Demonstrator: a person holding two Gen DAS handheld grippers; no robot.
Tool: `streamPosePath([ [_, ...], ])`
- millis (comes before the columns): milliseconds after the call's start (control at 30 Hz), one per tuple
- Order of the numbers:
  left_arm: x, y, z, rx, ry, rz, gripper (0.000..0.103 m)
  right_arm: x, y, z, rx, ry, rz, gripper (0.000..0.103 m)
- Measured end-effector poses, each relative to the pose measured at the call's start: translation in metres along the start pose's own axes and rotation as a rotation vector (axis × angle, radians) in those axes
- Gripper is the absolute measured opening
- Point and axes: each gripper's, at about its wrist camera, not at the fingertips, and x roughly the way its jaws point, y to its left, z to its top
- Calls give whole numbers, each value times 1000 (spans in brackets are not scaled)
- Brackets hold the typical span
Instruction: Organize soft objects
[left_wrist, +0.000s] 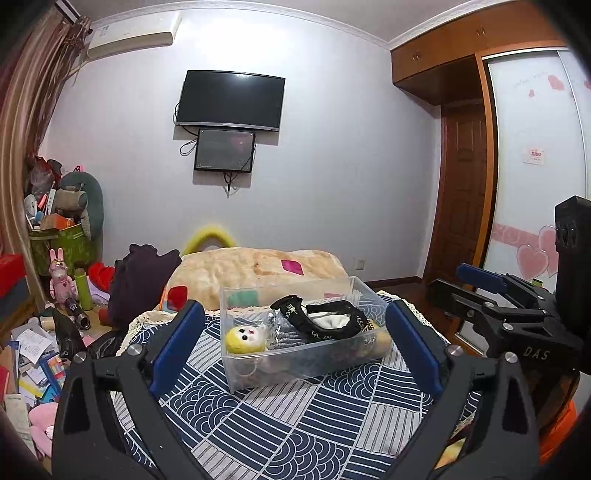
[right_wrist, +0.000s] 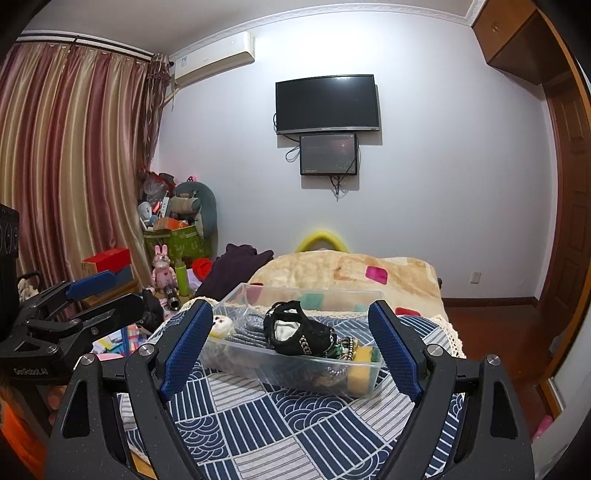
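A clear plastic bin (left_wrist: 258, 373) stands on the blue-and-white patterned cloth (left_wrist: 295, 424). In it lie a yellow-haired doll head (left_wrist: 245, 338), a grey knit piece (left_wrist: 288, 336) and a black-and-white soft item (left_wrist: 328, 319). The right wrist view also shows the bin (right_wrist: 295, 369), the black item (right_wrist: 295, 330) and a yellow sponge (right_wrist: 360, 365) inside. My left gripper (left_wrist: 295, 339) is open and empty, its pads wide apart just short of the bin. My right gripper (right_wrist: 291, 339) is open and empty in front of the bin.
A beige blanket (left_wrist: 258, 269) lies behind the bin. A dark garment (left_wrist: 144, 280) is heaped at the left. A cluttered shelf with toys (left_wrist: 62, 280) and papers stands left. The other gripper shows at the right edge (left_wrist: 517, 317). A wooden door (left_wrist: 461, 192) is at the right.
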Motion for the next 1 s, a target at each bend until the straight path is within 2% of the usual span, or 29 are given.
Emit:
streamPosePath([
  [1000, -1, -6, -3, 11, -8, -1, 102, 1, 1, -1, 5, 7, 2, 85],
])
